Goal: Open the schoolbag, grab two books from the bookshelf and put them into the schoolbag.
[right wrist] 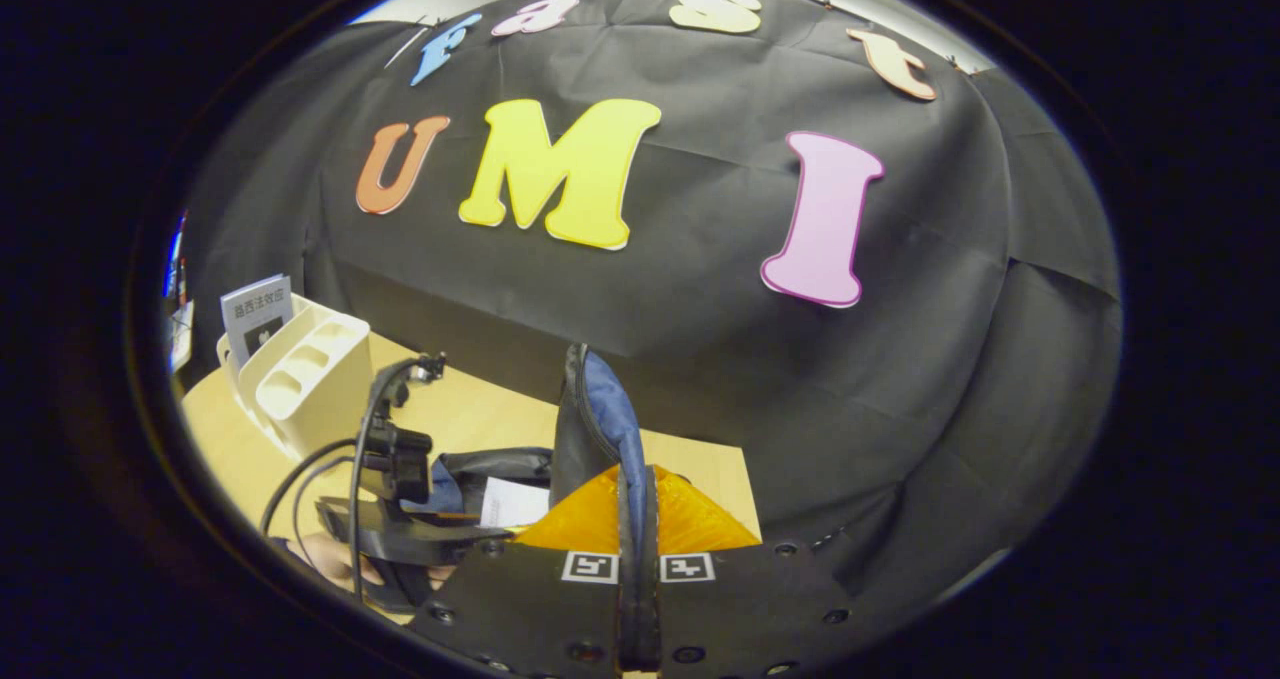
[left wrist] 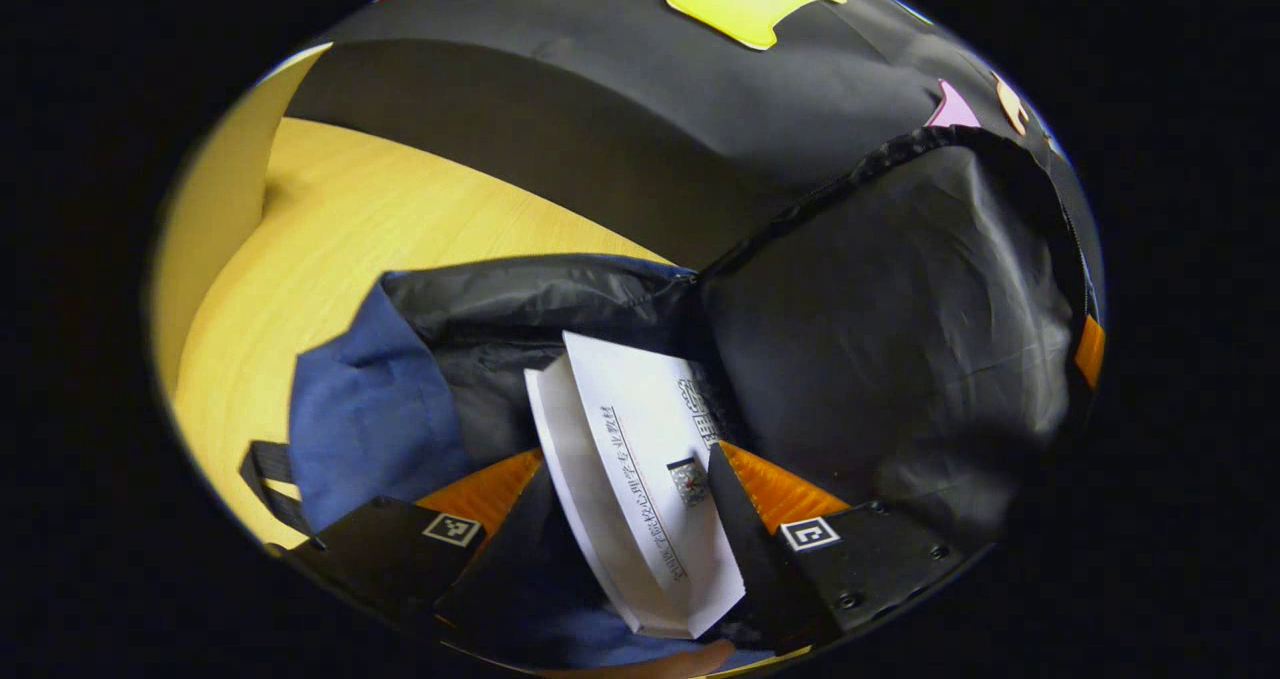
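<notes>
Left claw [left wrist: 630,519]: your fingers grip a white book [left wrist: 640,479] inside the open schoolbag [left wrist: 900,339].
Right claw [right wrist: 637,519]: you pinch the schoolbag's edge, holding it up.

Blue-and-black schoolbag [left wrist: 880,339] gaping open mid-frame; white book [left wrist: 640,459] tilted inside; cream bookshelf [right wrist: 305,379] at left, holding one book [right wrist: 256,314].
</notes>
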`<control>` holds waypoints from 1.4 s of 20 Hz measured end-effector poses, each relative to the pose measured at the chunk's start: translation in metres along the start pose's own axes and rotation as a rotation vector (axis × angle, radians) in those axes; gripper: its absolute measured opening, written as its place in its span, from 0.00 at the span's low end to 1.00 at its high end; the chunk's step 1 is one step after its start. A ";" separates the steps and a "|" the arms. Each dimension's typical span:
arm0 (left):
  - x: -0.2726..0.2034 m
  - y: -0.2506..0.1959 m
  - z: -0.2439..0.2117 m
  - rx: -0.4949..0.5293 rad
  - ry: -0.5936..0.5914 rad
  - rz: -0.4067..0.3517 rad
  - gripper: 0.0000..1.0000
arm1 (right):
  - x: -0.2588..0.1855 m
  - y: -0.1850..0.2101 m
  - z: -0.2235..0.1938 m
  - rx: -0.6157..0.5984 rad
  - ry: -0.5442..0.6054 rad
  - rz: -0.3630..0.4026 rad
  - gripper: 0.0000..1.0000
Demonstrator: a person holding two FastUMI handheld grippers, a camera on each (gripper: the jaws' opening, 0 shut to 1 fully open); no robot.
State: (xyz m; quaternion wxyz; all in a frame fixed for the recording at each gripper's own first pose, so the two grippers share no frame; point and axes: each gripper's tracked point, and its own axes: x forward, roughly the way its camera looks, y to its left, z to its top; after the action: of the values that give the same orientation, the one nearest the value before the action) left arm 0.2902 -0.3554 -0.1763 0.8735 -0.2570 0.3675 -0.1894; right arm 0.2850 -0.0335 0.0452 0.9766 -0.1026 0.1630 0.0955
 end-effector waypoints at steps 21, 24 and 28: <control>-0.298 0.171 0.130 0.400 -0.257 0.393 0.93 | -0.002 -0.003 -0.047 0.100 0.024 0.043 0.00; -0.322 0.204 0.161 0.402 -0.282 0.468 0.93 | -0.006 0.002 -0.048 0.093 0.021 0.048 0.01; -0.347 0.239 0.203 0.394 -0.299 0.541 0.93 | -0.004 0.009 -0.050 0.074 0.021 0.051 0.01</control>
State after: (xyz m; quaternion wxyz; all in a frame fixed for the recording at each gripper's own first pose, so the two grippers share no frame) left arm 0.2463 0.0777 -0.0062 0.9688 -0.0023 0.2468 0.0211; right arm 0.2642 -0.0368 -0.0010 0.9752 -0.0630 0.1794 0.1129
